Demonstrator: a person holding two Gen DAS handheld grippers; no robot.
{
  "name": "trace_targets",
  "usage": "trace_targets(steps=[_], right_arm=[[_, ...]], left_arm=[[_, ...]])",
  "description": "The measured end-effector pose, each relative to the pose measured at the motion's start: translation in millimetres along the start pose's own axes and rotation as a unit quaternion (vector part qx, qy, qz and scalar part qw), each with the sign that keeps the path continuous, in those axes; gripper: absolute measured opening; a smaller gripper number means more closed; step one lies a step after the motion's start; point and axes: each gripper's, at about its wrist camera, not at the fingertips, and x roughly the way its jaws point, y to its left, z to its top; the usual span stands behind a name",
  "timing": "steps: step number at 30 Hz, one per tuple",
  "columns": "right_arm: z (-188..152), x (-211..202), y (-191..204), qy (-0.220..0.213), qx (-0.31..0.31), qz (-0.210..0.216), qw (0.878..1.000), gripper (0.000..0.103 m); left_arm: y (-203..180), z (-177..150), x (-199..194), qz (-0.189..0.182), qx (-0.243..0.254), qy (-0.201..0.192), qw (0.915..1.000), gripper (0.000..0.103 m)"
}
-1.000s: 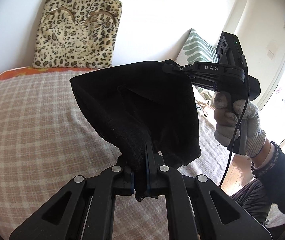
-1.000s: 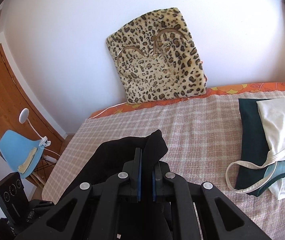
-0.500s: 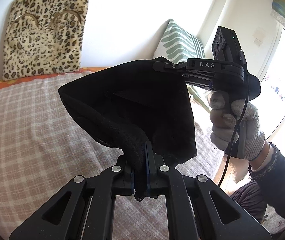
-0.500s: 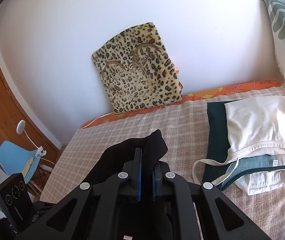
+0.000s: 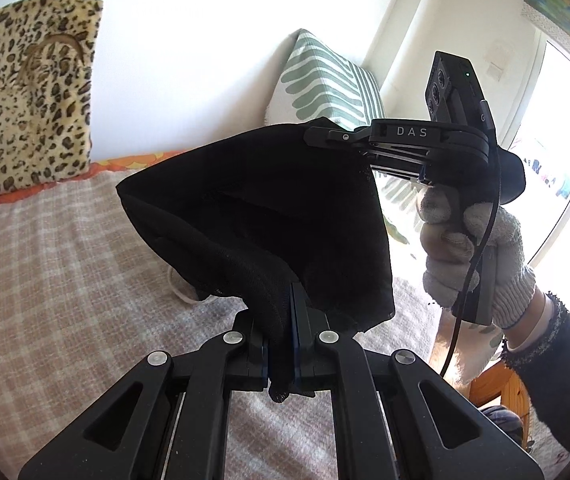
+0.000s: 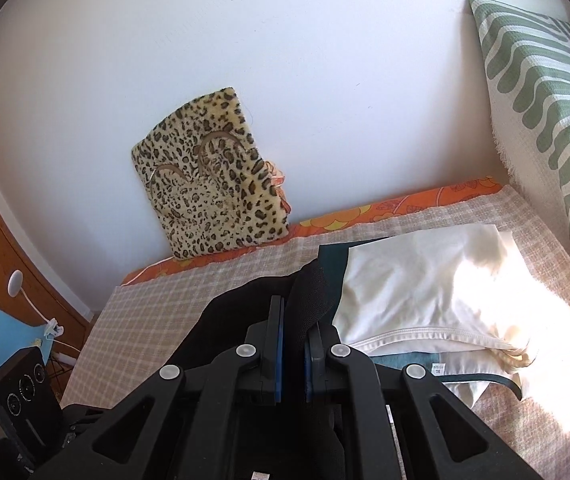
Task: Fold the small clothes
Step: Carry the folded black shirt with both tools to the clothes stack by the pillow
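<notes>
black garment (image 5: 269,216) hangs above bed (image 5: 45,264)

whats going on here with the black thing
A person is holding a black garment up in the air over the bed, one corner pinched in each tool. The left tool and the right tool are both shut on it. A pile of folded clothes lies on the bed near the striped pillow.
</notes>
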Motion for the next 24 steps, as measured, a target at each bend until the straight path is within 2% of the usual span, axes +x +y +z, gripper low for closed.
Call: trace_targets(steps=[13, 24], right_arm=[[64, 15, -69, -0.016, 0.009, -0.045, 0.999, 0.005], [101, 70, -127, -0.006, 0.014, -0.069, 0.997, 0.005]], left_arm=[[-5, 54, 65, -0.006, 0.019, -0.013, 0.9997, 0.006], [10, 78, 125, 0.012, 0.034, -0.008, 0.9993, 0.006]])
